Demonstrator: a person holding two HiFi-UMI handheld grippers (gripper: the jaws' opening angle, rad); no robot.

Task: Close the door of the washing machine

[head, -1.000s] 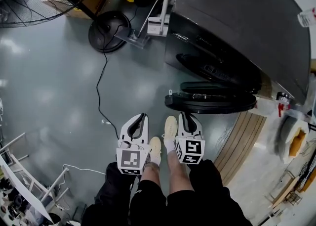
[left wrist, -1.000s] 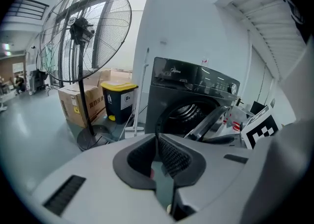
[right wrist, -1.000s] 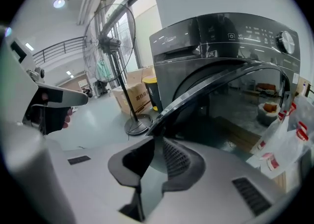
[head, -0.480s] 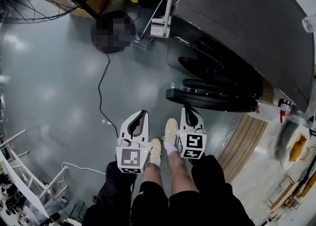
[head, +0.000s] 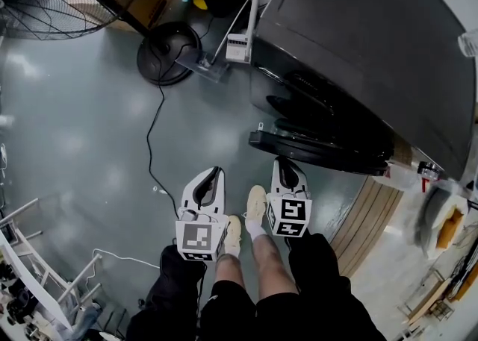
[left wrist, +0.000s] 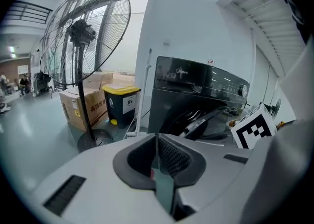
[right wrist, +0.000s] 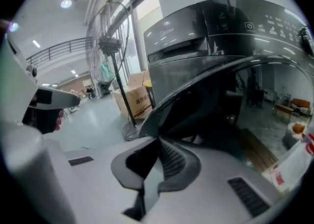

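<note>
Head view: open door point(head: 317, 150) lies just beyond the right gripper point(head: 284, 163).

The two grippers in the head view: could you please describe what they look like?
The left gripper and right gripper are pale grey tapered shells with dark ribbed tongs; each carries a white cube with black square markers. The person wears black clothing.

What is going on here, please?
A person with a gripper in each hand faces a dark washing machine whose door hangs open. The right gripper, shut and empty, points at the door's edge from close by. The left gripper, also shut and empty, is farther from the door.
</note>
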